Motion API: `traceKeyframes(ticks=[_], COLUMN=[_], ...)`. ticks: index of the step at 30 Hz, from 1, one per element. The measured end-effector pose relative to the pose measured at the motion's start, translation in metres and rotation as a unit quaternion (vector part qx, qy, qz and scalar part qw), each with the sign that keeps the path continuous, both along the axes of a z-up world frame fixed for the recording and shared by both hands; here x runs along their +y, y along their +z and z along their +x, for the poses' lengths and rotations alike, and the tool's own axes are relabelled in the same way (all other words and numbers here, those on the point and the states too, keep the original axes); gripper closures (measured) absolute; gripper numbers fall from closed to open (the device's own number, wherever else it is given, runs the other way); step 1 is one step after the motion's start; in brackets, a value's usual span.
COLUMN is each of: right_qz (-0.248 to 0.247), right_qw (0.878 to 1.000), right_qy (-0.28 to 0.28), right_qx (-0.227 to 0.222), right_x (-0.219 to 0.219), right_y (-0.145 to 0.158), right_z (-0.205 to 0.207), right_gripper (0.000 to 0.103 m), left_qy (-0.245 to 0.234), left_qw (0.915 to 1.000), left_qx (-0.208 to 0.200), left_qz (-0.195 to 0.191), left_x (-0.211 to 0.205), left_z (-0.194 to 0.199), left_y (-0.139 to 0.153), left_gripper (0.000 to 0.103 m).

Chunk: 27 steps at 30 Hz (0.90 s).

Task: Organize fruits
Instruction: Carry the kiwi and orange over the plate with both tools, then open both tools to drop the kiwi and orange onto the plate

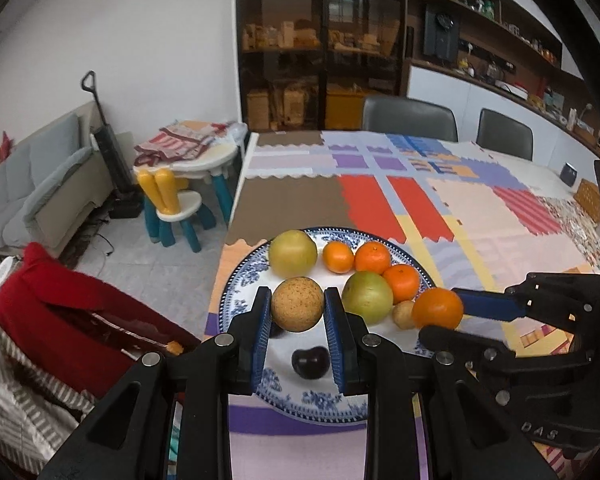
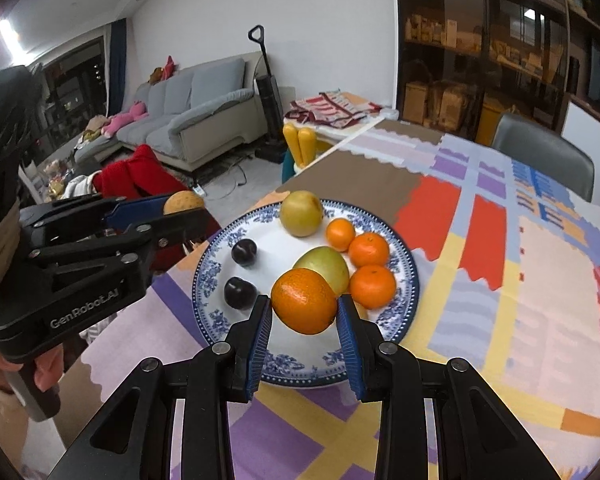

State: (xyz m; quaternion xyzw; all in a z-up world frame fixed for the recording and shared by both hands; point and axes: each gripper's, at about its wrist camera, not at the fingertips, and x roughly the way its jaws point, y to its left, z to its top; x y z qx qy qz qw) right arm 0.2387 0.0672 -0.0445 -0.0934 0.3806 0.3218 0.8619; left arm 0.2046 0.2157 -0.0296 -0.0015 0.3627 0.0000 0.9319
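A blue-and-white plate (image 1: 240,292) (image 2: 208,276) lies near the table's left edge. My left gripper (image 1: 297,312) is shut on a round brown speckled pear (image 1: 297,304), held above the plate's left side; it also shows in the right wrist view (image 2: 183,202). My right gripper (image 2: 304,316) is shut on a large orange (image 2: 304,306) (image 1: 438,307), held above the plate's near right rim. On the plate lie a yellow pear (image 2: 301,213), a green mango (image 2: 328,266), three small oranges (image 2: 372,286), two dark plums (image 2: 240,292) and a small tan fruit (image 1: 404,314).
The table carries a patchwork cloth (image 2: 500,280). Two grey chairs (image 1: 410,118) stand at its far side. A chair with red cloth (image 1: 72,312) is left of the table. A child's table and stool (image 1: 180,184), a sofa (image 2: 192,112) and shelves lie beyond.
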Motion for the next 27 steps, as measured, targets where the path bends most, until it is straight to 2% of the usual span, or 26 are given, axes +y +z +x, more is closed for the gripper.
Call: traceKeyframes(ticks=[9, 19, 21, 23, 27], right_qz=[-0.010, -0.018, -0.018, -0.019, -0.015], right_qw=[0.999, 0.999, 0.999, 0.999, 0.999], right_qy=[0.003, 0.004, 0.004, 0.004, 0.005], right_qx=[0.033, 0.049, 0.050, 0.050, 0.048], right_x=[0.014, 0.020, 0.020, 0.020, 0.020], right_y=[-0.021, -0.033, -0.034, -0.035, -0.034], right_z=[0.013, 0.017, 0.017, 0.018, 0.017], right_gripper=[0.068, 0.068, 0.068, 0.068, 0.068], left_qy=[-0.036, -0.049, -0.049, -0.047, -0.032], left_qw=[0.9984, 0.9967, 0.9966, 0.9967, 0.9975], left_qx=[0.041, 0.060, 0.061, 0.059, 0.046], left_qz=[0.010, 0.022, 0.026, 0.030, 0.042], left_x=[-0.001, -0.004, -0.004, -0.004, -0.004], left_z=[0.040, 0.055, 0.055, 0.053, 0.045], left_y=[-0.028, -0.038, -0.037, -0.034, -0.024], left_gripper=[0.077, 0.076, 0.070, 0.059, 0.052])
